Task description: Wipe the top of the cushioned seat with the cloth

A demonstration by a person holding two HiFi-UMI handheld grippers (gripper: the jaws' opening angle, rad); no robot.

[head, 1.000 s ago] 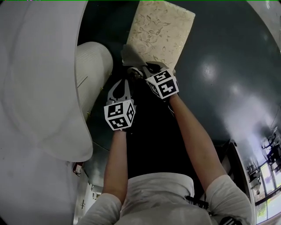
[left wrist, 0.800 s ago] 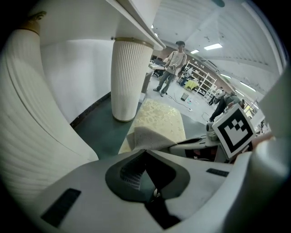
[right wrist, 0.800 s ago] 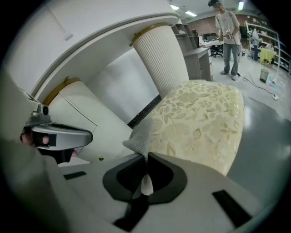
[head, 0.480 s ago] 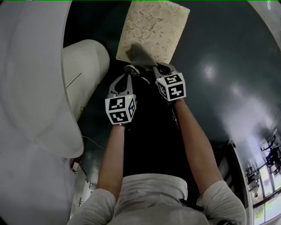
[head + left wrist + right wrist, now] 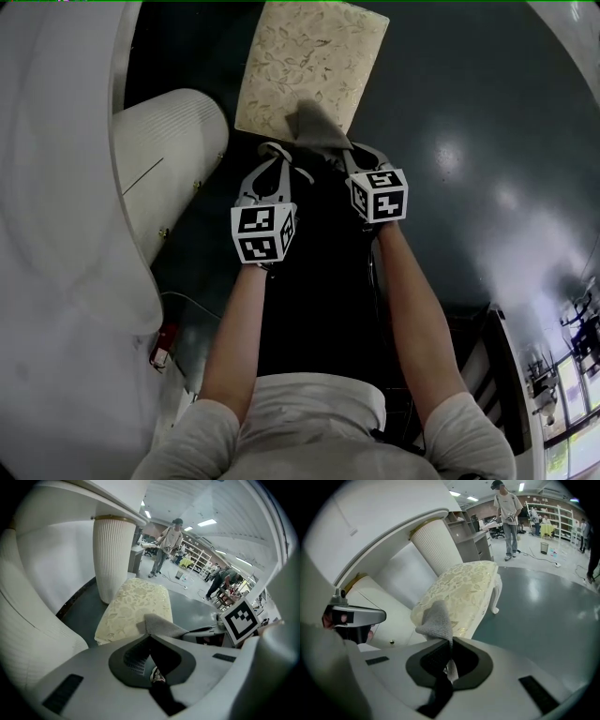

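The cushioned seat (image 5: 309,56) is cream with a leaf pattern and stands on the dark floor ahead of me. A grey cloth (image 5: 317,129) lies over the right part of its near edge. My right gripper (image 5: 345,152) is shut on the cloth's near end. In the right gripper view the cloth (image 5: 437,617) rises from the shut jaws in front of the seat (image 5: 464,588). My left gripper (image 5: 275,150) is shut on nothing, just left of the cloth and short of the seat's near edge. The left gripper view shows the seat (image 5: 133,606) and the cloth (image 5: 161,626) beyond its jaws.
A white fluted column (image 5: 169,155) and a large white curved piece of furniture (image 5: 56,206) stand close on the left. Glossy dark floor (image 5: 478,141) spreads to the right. A person (image 5: 506,508) stands far behind the seat, among shelves.
My right gripper has carried the cloth rightward along the seat's near edge, from the near left corner. The left gripper stayed shut and kept beside it.
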